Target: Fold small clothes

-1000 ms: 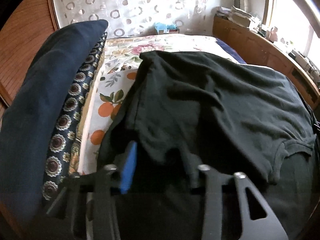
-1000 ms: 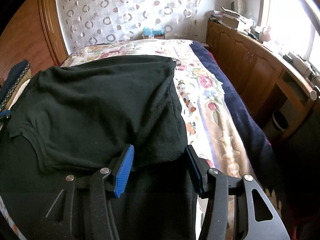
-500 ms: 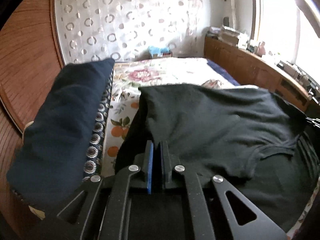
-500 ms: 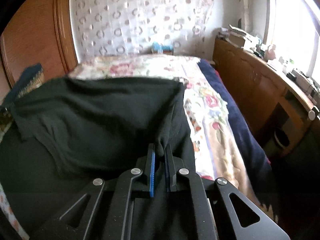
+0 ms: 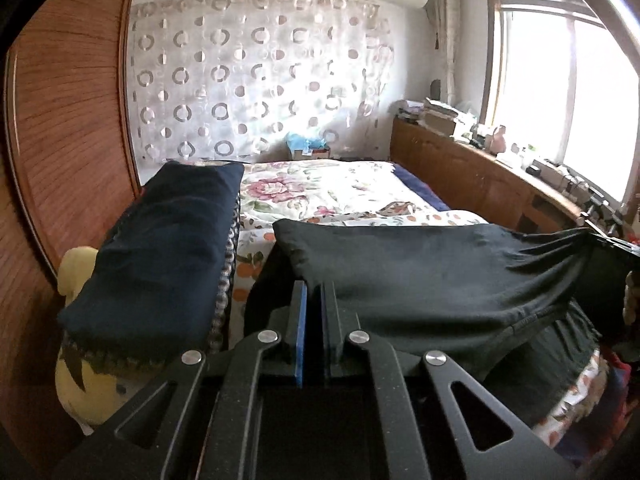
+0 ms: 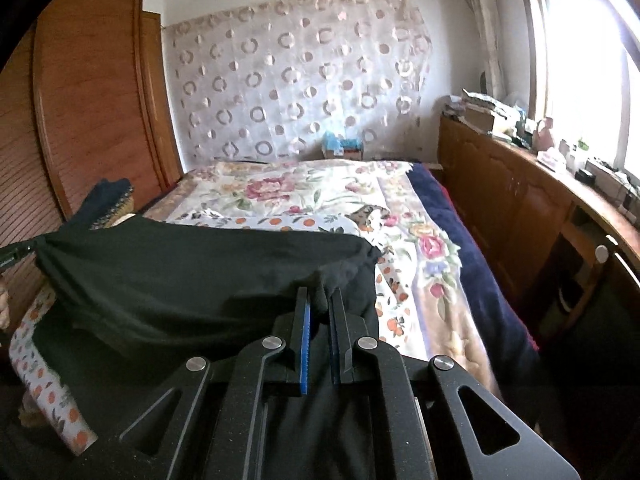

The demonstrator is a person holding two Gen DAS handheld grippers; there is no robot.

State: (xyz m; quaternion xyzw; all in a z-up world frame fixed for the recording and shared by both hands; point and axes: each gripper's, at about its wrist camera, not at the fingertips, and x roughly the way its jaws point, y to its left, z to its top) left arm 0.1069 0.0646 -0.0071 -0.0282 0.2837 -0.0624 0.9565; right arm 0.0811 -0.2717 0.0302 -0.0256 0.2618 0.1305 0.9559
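Note:
A black garment (image 5: pixel 432 272) is stretched above the bed between my two grippers. My left gripper (image 5: pixel 314 292) is shut on its left corner, the cloth pinched between the blue pads. In the right wrist view the same black garment (image 6: pixel 192 276) spans to the left, and my right gripper (image 6: pixel 320 300) is shut on a bunched fold at its right corner. The far tip of each gripper shows at the edge of the other view. A lower layer of the garment hangs below the taut upper edge.
The bed carries a floral cover (image 5: pixel 320 192) and an orange-print sheet (image 6: pixel 288 222). A dark blue pillow (image 5: pixel 168 248) and a yellow plush (image 5: pixel 80 372) lie at the left by the wooden wardrobe (image 5: pixel 68 128). A cluttered wooden cabinet (image 6: pixel 520 200) runs under the window at the right.
Both grippers closed on the garment's near corners and rose, lifting the black cloth off the bed and pulling it taut between them. Both views now tilt up toward the far wall.

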